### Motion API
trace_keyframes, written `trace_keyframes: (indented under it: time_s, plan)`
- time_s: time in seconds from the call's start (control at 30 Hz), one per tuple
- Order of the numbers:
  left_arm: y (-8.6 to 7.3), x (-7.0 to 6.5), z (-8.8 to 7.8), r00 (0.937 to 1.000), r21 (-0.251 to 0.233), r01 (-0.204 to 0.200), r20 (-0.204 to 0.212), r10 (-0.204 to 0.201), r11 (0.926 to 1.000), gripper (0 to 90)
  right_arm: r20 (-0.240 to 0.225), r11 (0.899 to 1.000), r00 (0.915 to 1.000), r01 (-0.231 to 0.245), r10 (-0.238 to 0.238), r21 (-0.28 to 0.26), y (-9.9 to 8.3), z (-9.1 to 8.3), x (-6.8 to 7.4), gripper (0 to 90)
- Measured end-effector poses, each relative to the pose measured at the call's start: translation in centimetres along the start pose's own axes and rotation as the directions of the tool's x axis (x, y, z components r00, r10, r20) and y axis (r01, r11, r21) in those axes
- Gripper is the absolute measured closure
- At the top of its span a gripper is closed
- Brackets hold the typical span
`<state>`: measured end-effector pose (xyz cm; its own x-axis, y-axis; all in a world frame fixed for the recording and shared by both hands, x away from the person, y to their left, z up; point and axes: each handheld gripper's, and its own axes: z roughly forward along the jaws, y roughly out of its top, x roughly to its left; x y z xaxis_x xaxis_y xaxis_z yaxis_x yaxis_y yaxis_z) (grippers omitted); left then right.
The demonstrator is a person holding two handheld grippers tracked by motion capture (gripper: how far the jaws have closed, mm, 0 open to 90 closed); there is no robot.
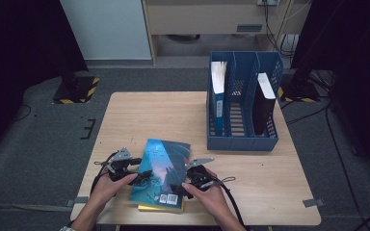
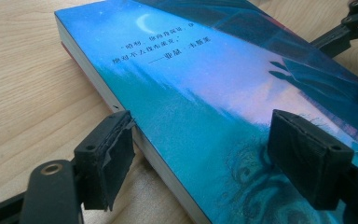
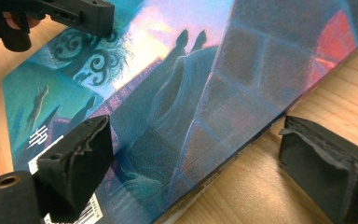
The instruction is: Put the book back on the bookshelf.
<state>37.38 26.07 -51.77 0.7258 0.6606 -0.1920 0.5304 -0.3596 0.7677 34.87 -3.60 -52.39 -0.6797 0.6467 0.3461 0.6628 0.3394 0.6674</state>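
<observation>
near table edge: thick paperback book (image 1: 161, 173) lies flat, back cover up, teal-blue night scene, crescent moon, barcode at near corner, pale page edges. left gripper (image 1: 142, 175) jaws spread astride its left edge; right gripper (image 1: 179, 188) jaws spread astride its right edge. beyond: blue file rack (image 1: 243, 142).

High view dim, dark edges; gripper views bright, sharp.
</observation>
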Motion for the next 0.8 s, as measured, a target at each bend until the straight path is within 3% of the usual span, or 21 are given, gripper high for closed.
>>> trace_keyframes:
  time_s: [0.17, 0.57, 0.8]
  plan:
    - [-0.02, 0.06, 0.02, 1.0000, -0.002, 0.000, 0.005, 0.000, 1.0000, 22.0, -0.036, 1.000, 0.9992, -0.018, 0.018, 0.002, -0.16, 0.28, -0.47, 7.4]
    - [0.20, 0.26, 0.25, 0.9999, 0.003, -0.005, 0.015, 0.005, 1.0000, 22.0, -0.060, 1.000, 0.9981, -0.016, 0.016, 0.005, 0.13, 0.48, -0.75, 6.8]
    - [0.32, 0.20, 0.10, 0.9998, 0.014, -0.017, 0.007, 0.016, 0.9998, 22.2, -0.054, 0.999, 0.9980, -0.035, 0.034, -0.013, 0.31, 0.28, -0.86, 14.6]
